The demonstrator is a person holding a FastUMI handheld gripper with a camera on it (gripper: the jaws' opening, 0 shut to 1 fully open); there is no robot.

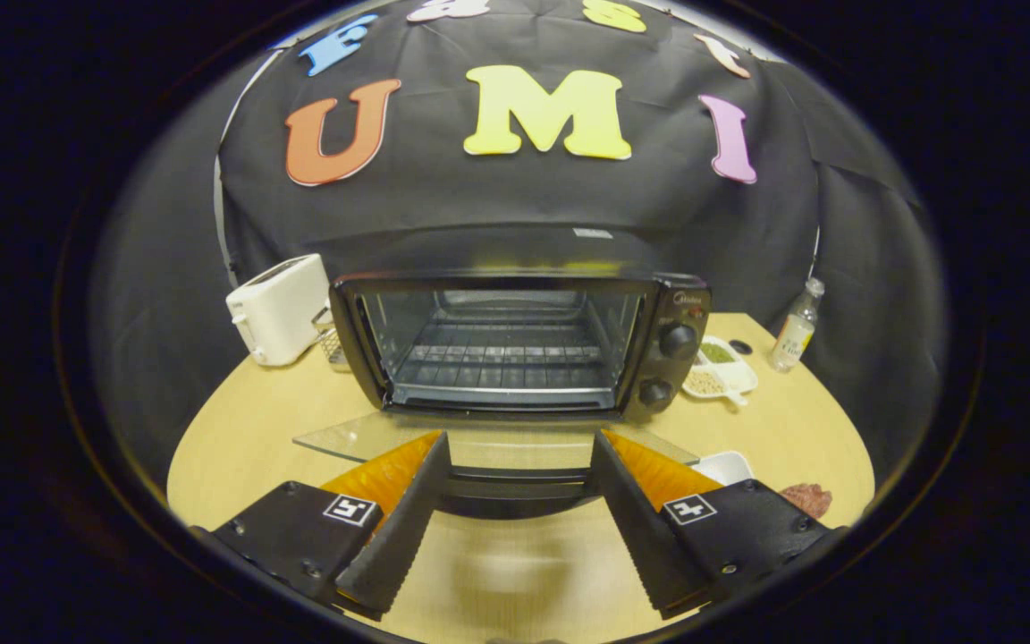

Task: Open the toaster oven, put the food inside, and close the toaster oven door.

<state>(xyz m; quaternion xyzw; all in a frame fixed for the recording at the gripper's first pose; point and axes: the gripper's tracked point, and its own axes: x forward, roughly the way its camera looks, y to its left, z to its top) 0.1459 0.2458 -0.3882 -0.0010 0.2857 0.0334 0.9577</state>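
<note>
gripper (519,465) is open and empty above the oven door (497,440), already down. food (806,497) waits near right; swinging there may knock the bowl (724,465).

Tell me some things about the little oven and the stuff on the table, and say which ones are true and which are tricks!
1. The toaster oven has its glass door folded down open. True.
2. The gripper is squeezing the door handle. False: its fingers are spread open, with the handle between them and not pressed.
3. Food is already on the oven rack. False: the rack is bare.
4. A white toaster stands beside the oven. True.
5. The bottle is lying on its side. False: it stands upright on the table.
</note>
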